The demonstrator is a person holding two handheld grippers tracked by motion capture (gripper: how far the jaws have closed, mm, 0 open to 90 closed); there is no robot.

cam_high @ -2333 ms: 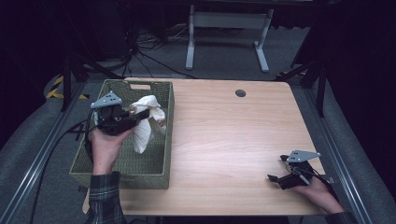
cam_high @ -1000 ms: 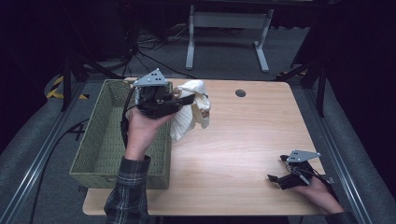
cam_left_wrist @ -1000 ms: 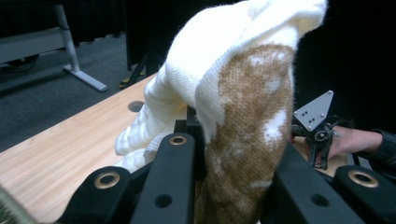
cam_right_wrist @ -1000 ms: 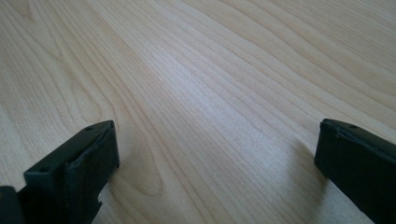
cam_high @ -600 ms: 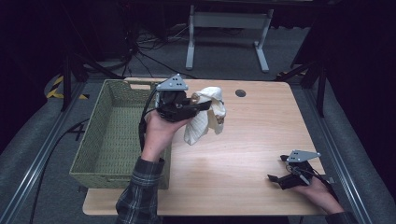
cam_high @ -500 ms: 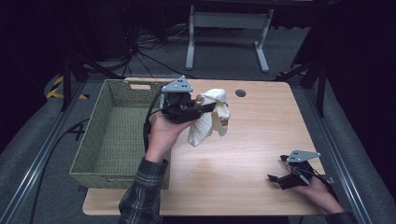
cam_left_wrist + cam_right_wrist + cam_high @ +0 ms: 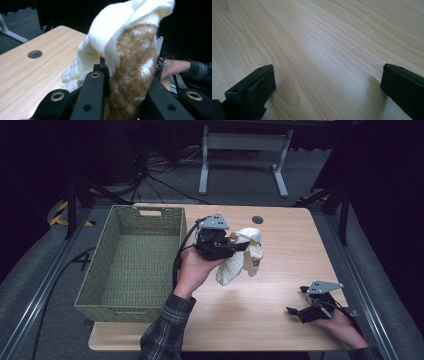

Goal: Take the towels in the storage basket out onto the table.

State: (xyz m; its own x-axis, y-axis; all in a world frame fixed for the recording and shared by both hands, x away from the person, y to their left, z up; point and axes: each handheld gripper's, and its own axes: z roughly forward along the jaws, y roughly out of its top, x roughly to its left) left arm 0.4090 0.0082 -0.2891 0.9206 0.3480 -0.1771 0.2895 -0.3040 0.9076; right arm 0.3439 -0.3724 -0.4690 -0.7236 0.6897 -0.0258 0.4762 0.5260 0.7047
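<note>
Above, in the high view, the left gripper (image 7: 239, 246) is held over the pale wooden table (image 7: 280, 320), just right of the green woven rectangular basket (image 7: 131, 265). Its jaws are clamped on a cream knitted garment with a brown patterned patch (image 7: 240, 257), which bunches at the jaw tips and hangs below them, clear of the tabletop. The basket's interior shows bare weave, with a handle slot in its far wall. A round cable hole (image 7: 257, 219) lies near the table's far edge. The right gripper (image 7: 299, 314) rests on the table near the right front corner, well apart from the garment.

Left gripper view: the black jaws rise from the bottom with the knitted garment (image 7: 130, 57) pressed between them; the brown patch faces the camera, and soft ribbed cream fabric folds over the top and trails left. The cable hole (image 7: 35, 54) lies beyond.

Right gripper view: the two black jaws stand wide apart, with smooth, straight-grained wood (image 7: 324, 50) between them.
</note>
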